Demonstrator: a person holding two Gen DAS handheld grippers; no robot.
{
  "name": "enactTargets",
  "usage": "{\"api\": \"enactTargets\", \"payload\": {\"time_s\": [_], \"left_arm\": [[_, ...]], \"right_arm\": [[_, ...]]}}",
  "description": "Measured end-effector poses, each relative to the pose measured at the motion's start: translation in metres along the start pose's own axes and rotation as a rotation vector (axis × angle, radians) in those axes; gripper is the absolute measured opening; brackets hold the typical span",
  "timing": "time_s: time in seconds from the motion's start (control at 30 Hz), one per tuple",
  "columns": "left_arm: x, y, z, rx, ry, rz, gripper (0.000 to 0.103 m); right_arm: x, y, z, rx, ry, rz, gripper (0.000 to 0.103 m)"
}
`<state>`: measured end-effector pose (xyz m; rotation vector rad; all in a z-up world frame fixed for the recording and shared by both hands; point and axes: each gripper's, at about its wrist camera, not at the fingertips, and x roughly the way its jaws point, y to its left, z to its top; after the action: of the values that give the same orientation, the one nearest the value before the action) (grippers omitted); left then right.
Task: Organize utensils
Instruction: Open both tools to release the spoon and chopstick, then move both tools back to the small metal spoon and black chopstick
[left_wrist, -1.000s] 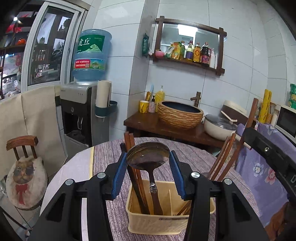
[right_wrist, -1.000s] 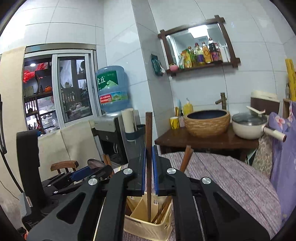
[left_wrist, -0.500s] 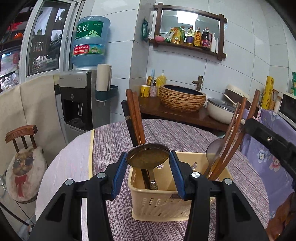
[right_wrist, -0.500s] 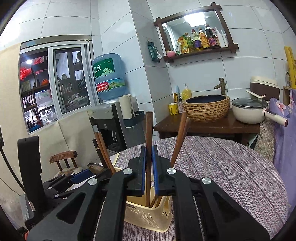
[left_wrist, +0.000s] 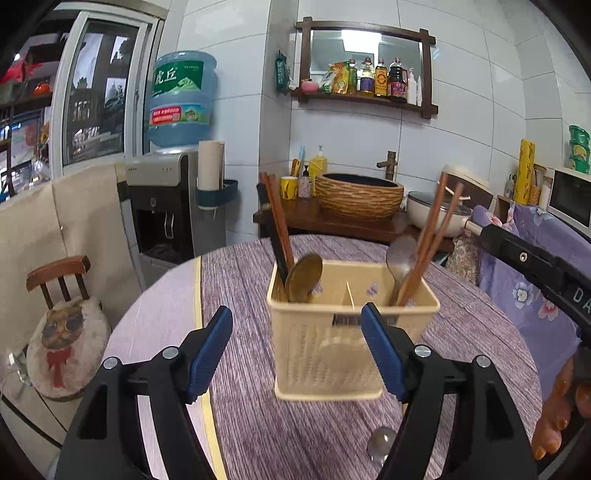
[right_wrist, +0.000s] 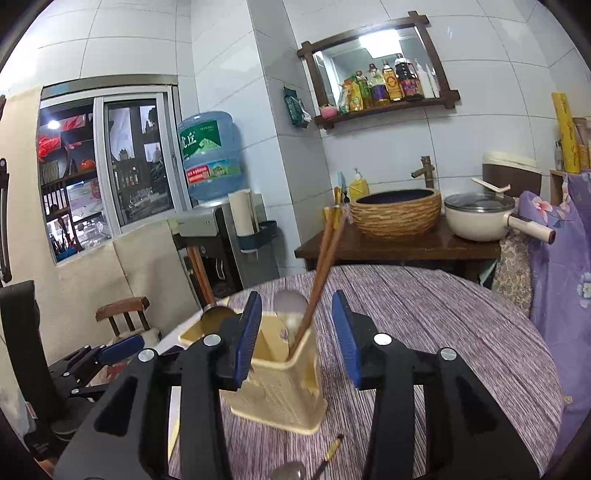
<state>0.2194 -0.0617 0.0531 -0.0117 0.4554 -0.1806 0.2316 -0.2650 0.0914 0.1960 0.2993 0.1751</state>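
A cream plastic utensil basket (left_wrist: 332, 354) stands on the purple-striped round table (left_wrist: 240, 406). Its left compartment holds dark chopsticks (left_wrist: 275, 225) and a brass spoon (left_wrist: 304, 277). The right compartment holds a silver spoon (left_wrist: 400, 256) and brown chopsticks (left_wrist: 434, 229). My left gripper (left_wrist: 295, 310) hangs just in front of the basket, jaws opening, with nothing pressed between the pads. My right gripper (right_wrist: 296, 299) is also opening, its pads apart on either side of the leaning brown chopsticks (right_wrist: 325, 266) in the basket (right_wrist: 280, 376).
Another spoon (right_wrist: 291, 470) with a dark, gold-tipped handle lies on the table in front of the basket. A wooden side table with a woven basin (left_wrist: 360, 192) and a pot stands behind. A small chair (left_wrist: 66, 321) is at the left, purple floral cloth at the right.
The left jaws spread and let go of the brass spoon, which now rests in the basket. The right jaws opened off the brown chopstick. Both grippers dropped lower and drew back from the basket.
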Motion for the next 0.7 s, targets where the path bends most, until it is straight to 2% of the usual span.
{"api": "enactTargets", "payload": {"time_s": [0.1, 0.17, 0.33, 0.4, 0.7], "left_arm": [[-0.001, 0.003, -0.019, -0.001, 0.042, 0.011, 0.071], [0.001, 0.004, -0.034, -0.001, 0.081, 0.036, 0.071], [0.012, 0.01, -0.067, -0.031, 0.191, 0.023, 0.071], [0.013, 0.011, -0.076, -0.031, 0.21, 0.031, 0.071], [0.011, 0.018, -0.096, -0.052, 0.261, 0.031, 0.071]], "right_arm": [[0.0, -0.006, -0.021, -0.023, 0.077, -0.063, 0.041], [0.009, -0.012, -0.04, -0.017, 0.164, -0.101, 0.041], [0.043, -0.035, -0.097, 0.129, 0.439, -0.097, 0.041], [0.051, -0.039, -0.112, 0.163, 0.497, -0.097, 0.041], [0.075, -0.022, -0.129, 0.087, 0.575, -0.154, 0.037]]}}
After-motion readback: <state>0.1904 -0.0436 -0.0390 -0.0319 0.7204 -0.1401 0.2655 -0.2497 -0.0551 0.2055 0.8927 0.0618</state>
